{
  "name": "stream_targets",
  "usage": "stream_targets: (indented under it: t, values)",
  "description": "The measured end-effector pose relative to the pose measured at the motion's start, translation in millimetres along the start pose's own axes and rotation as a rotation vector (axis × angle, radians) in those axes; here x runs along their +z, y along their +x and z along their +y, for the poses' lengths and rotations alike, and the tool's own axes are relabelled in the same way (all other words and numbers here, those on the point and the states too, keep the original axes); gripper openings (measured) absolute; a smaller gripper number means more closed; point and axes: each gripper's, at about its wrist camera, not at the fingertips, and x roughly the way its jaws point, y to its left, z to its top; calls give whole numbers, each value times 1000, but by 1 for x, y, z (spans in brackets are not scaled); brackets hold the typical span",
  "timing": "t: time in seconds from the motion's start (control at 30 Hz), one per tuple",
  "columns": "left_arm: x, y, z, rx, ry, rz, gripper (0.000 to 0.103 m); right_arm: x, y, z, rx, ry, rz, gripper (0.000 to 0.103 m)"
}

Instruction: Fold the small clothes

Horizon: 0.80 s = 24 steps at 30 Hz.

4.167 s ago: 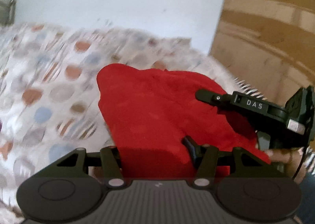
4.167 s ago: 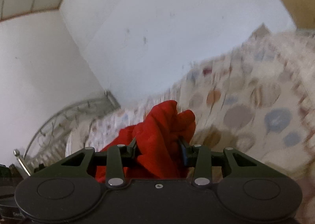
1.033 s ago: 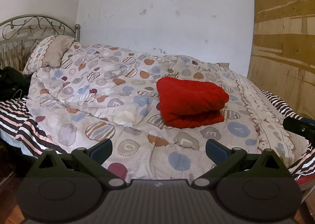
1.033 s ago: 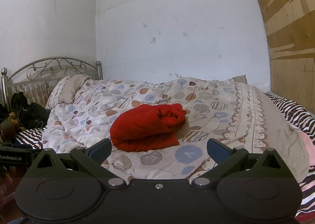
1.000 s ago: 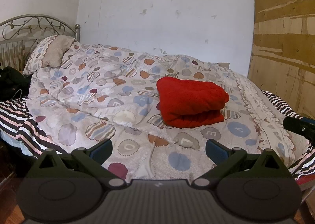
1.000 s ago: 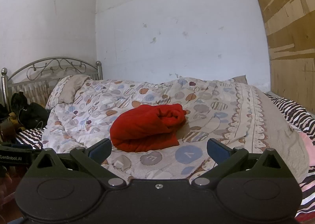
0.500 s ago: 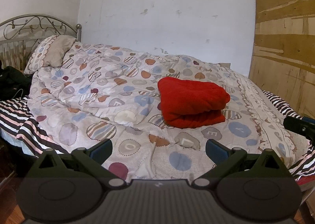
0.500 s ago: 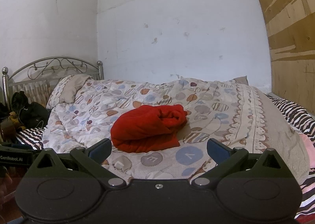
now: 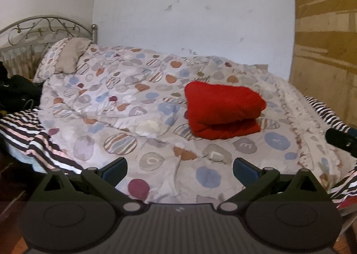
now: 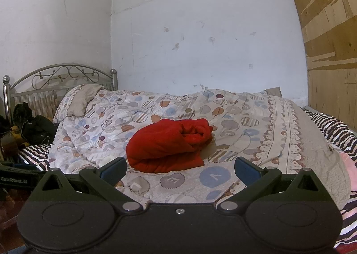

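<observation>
A red garment lies folded into a thick bundle on the patterned quilt, right of the bed's middle. In the right wrist view the same red garment shows its rolled end toward the right. My left gripper stands open well back from the bundle, nothing between its blue-padded fingers. My right gripper is also open and empty, held back near the bed's near edge. The tip of the right gripper shows at the left wrist view's right edge.
A pillow leans against the metal headboard at the far left. Dark clothes are piled beside the bed on the left. A striped sheet hangs at the near edge. White wall behind, wooden panel on the right.
Four seconds ago both grippers were shut on the red garment; now both are open and pulled back, and it lies folded on the quilt. Over the last second almost nothing moved.
</observation>
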Motion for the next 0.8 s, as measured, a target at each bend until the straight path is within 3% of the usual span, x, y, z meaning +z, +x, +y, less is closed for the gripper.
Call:
stream_targets:
  t: [0.27,0.43,0.8]
  values:
    - [0,-4,-4,40,26,-38,103,0,0,0,0,0,1,103]
    - [1,-3,0,7,-12,-25,103,0,0,0,1,0,0,103]
    - [1,-3,2,20,-27,-15,103,-3,-2,3,6,-4,4,103]
